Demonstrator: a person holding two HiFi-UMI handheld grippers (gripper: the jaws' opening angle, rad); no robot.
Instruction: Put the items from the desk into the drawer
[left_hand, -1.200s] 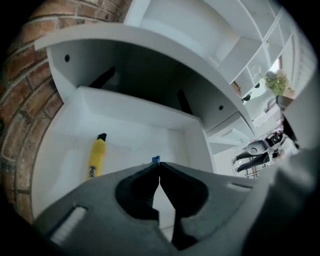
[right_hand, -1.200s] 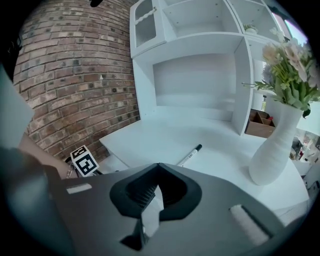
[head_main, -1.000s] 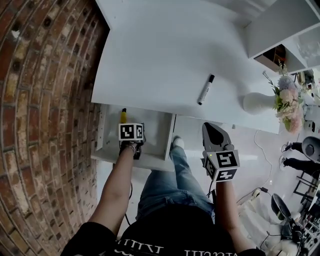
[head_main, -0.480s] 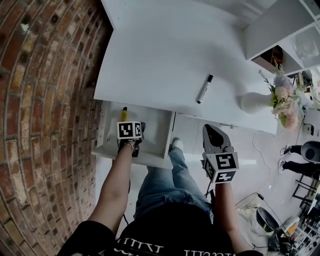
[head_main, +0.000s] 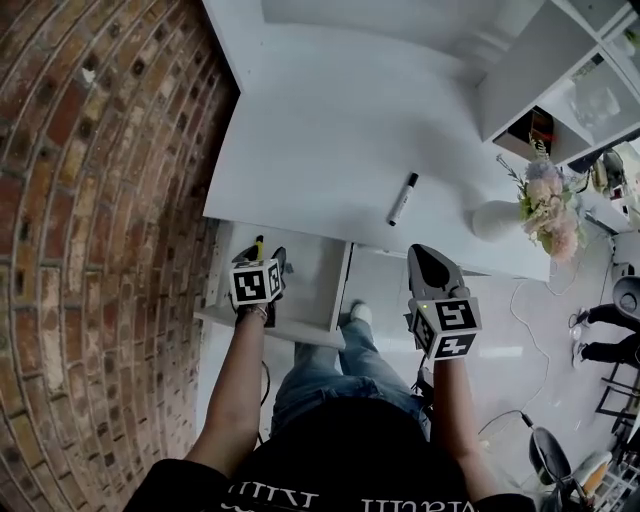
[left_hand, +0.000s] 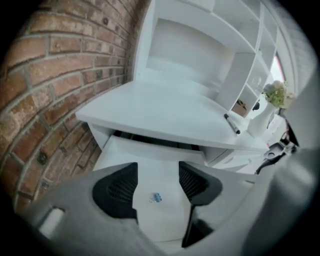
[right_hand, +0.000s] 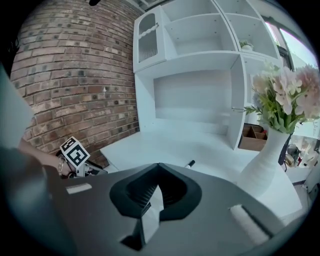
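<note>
The surface (head_main: 330, 130) held a marker (head_main: 402, 198) near its front edge, likely next to go; the left gripper (left_hand: 157, 170) had its jaws just opened, empty, over the drawer (head_main: 310, 270), and the right gripper (right_hand: 158, 172) had its jaws closed.

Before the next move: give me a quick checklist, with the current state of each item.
1. White drawer open: ok.
2. Left tongs empty: ok. The jaws have just been opening and stand apart. The small blue item lies on the drawer floor beneath them, not gripped.
3. White desk emptied: not ok. The black-and-white marker pen lies on it.
4. Right tongs free: ok. They are shut with nothing between them.
5. Room around the marker: ok. The white vase of flowers stands apart from it.
</note>
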